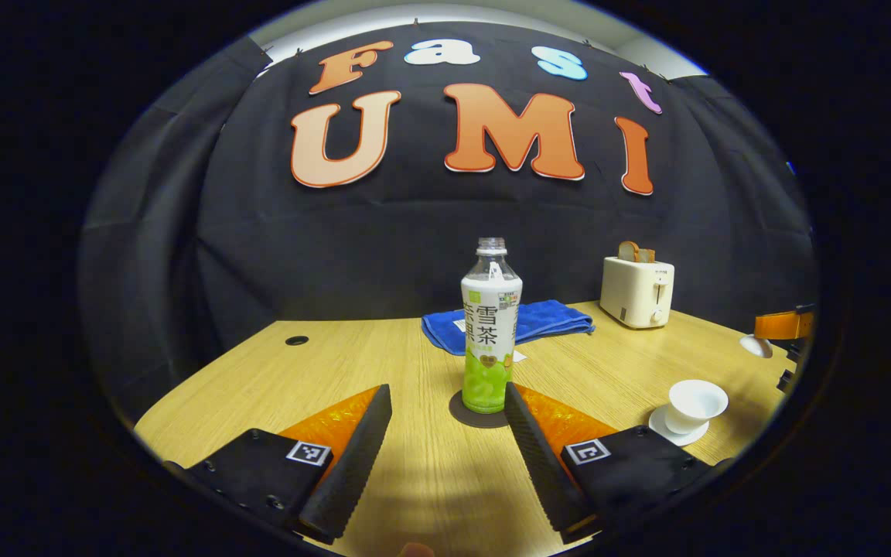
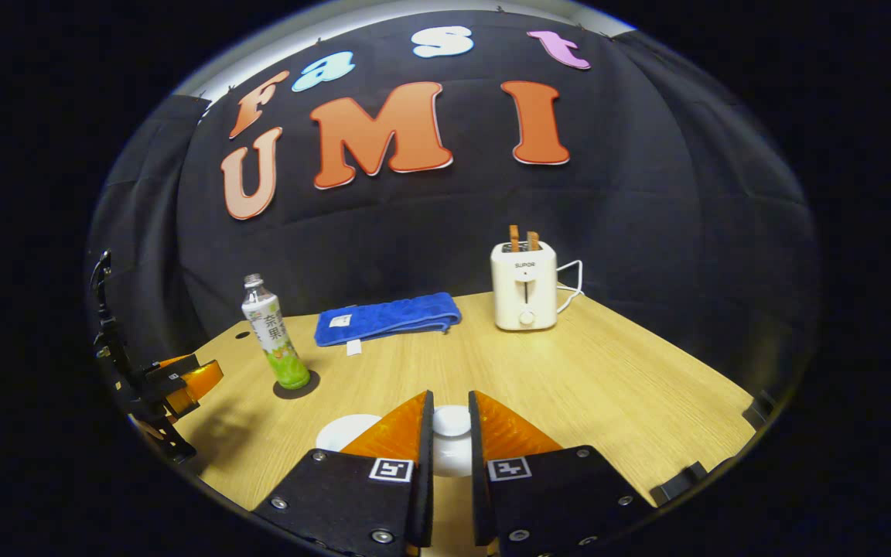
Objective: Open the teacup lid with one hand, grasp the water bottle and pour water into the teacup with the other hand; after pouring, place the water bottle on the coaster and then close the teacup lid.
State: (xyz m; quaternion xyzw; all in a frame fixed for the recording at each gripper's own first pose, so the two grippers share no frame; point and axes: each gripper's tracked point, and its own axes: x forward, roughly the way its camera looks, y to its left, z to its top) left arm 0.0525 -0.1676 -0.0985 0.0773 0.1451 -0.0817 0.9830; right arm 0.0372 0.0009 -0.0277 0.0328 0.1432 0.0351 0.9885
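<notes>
Water bottle (image 1: 490, 325): upright on the dark round coaster (image 1: 467, 418), uncapped; taken here as the landmark; also seen in the right gripper view (image 2: 271, 333).
Left gripper (image 1: 448, 406): fingers spread wide, one to each side of the bottle's base; the far fingertip lies close by the bottle, contact cannot be told; the near finger stands well clear.
Teacup (image 1: 694, 404): white, open, on a white saucer (image 1: 666, 429), on the table to the right of the bottle as the left gripper view shows it.
Lid (image 2: 452, 422): white, knobbed, between the fingers of the right gripper (image 2: 451, 414), which are drawn close about it; whether both press on it cannot be told.
Blue towel (image 1: 527, 319): folded, just behind the bottle.
Toaster (image 1: 636, 290): cream, with two slices in its slots, behind and right of the bottle, near the table's far edge.
Table (image 1: 384, 371): light wood, bearing all of the above.
</notes>
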